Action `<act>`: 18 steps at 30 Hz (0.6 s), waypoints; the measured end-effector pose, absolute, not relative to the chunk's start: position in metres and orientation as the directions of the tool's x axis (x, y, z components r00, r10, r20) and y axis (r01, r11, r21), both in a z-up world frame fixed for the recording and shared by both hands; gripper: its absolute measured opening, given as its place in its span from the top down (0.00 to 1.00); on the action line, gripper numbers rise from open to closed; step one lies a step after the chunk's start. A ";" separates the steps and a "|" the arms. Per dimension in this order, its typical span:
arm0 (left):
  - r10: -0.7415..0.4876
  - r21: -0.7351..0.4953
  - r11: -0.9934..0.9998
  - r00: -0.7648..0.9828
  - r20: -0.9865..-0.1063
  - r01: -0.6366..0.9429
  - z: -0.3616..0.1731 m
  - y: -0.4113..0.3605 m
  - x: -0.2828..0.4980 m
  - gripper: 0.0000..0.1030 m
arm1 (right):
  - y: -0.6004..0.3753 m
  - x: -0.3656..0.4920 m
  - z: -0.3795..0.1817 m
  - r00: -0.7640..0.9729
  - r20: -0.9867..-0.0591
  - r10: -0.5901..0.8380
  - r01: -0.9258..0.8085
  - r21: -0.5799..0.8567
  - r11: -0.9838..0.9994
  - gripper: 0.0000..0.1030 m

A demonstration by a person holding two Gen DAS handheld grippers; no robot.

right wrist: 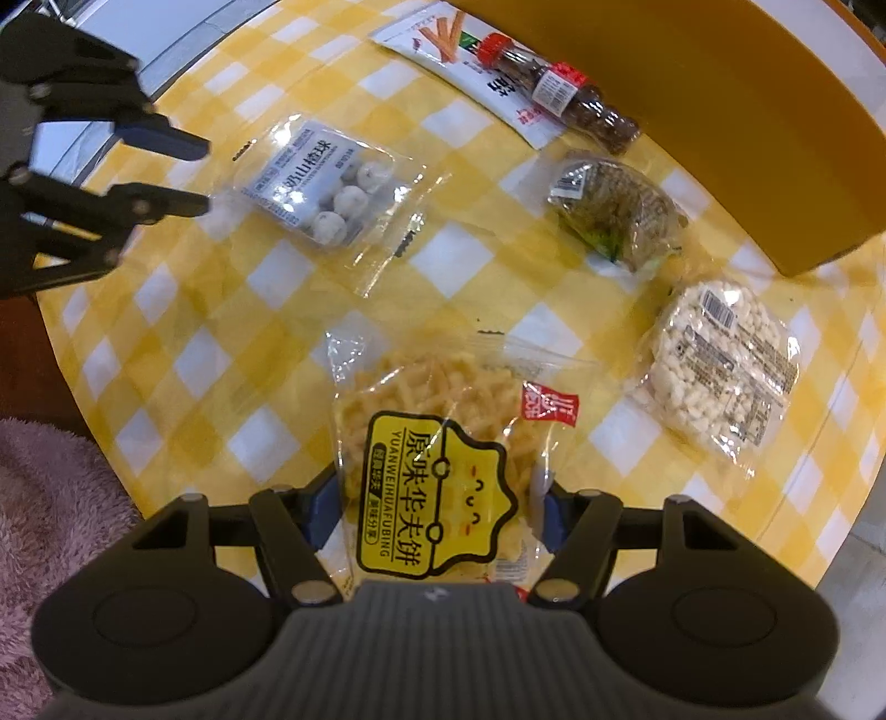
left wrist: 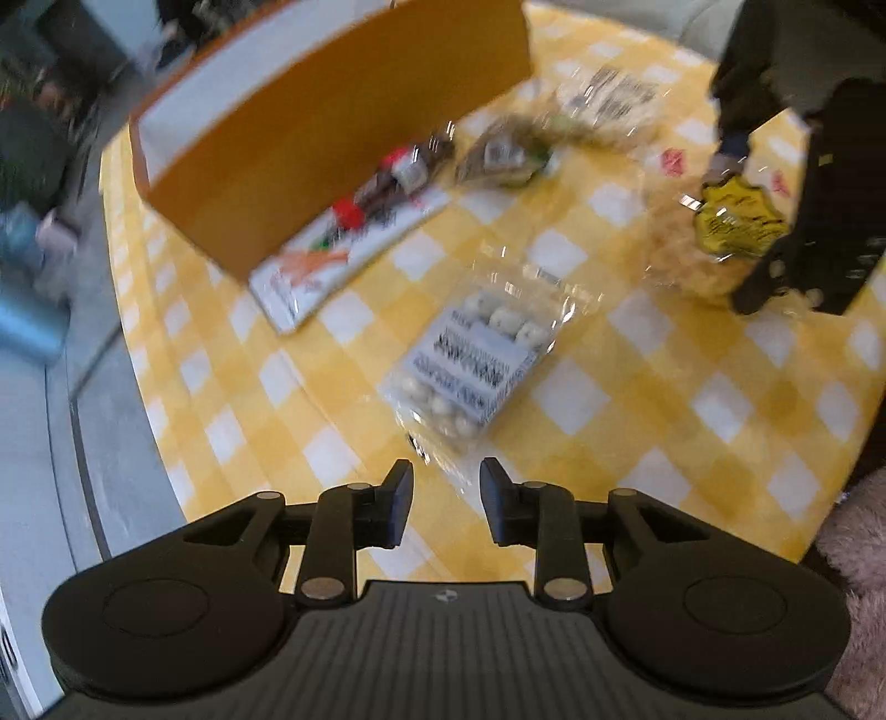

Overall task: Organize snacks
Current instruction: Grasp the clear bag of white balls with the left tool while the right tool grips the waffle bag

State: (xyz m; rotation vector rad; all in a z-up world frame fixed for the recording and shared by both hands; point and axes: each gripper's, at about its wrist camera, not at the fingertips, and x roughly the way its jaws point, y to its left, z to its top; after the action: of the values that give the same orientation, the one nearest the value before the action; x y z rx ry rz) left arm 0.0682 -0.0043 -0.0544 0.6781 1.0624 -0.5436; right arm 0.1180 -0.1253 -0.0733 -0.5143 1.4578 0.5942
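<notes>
A clear bag of yellow fried strips with a yellow label (right wrist: 437, 443) stands between the fingers of my right gripper (right wrist: 437, 493), which points down and is shut on its sides. A clear bag of white balls (left wrist: 476, 360) lies on the yellow checked tablecloth (right wrist: 183, 354) just ahead of my left gripper (left wrist: 446, 471). That gripper hovers over the table's near edge with its jaws a little apart and nothing between them. In the right wrist view the left gripper (right wrist: 206, 176) is beside the ball bag (right wrist: 332, 188), apart from it.
An orange box (left wrist: 332, 111) with a white inside stands at the back. By it lie a white packet (right wrist: 443, 44), a dark snack in a bottle-shaped pack (right wrist: 559, 97), a brown-green bag (right wrist: 614, 210) and a bag of white pellets (right wrist: 720, 365). Pink fluffy cloth (right wrist: 50, 498) borders the table.
</notes>
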 end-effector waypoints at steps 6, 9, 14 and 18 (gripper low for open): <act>-0.140 0.264 0.587 0.417 -0.898 0.766 -0.044 -0.022 0.076 0.51 | -0.123 0.125 -0.074 0.013 -0.997 0.072 -0.649 0.046 0.760 0.36; -0.152 0.242 0.552 0.381 -0.912 0.798 -0.051 -0.033 0.089 0.51 | -0.121 0.127 -0.071 0.016 -0.997 0.075 -0.652 0.046 0.756 0.35; -0.175 0.173 0.529 0.306 -0.936 0.831 -0.066 -0.041 0.112 0.51 | -0.122 0.127 -0.071 0.013 -0.997 0.079 -0.652 0.052 0.756 0.35; -0.191 0.126 0.494 0.248 -0.950 0.861 -0.077 -0.045 0.119 0.50 | -0.127 0.126 -0.069 0.009 -0.996 0.085 -0.648 0.059 0.759 0.35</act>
State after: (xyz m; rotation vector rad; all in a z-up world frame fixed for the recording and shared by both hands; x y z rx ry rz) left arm 0.1194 -0.0447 -0.0768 0.7583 1.0856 -0.8183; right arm 0.1263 -0.1272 -0.0686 -0.4867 1.4608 0.6093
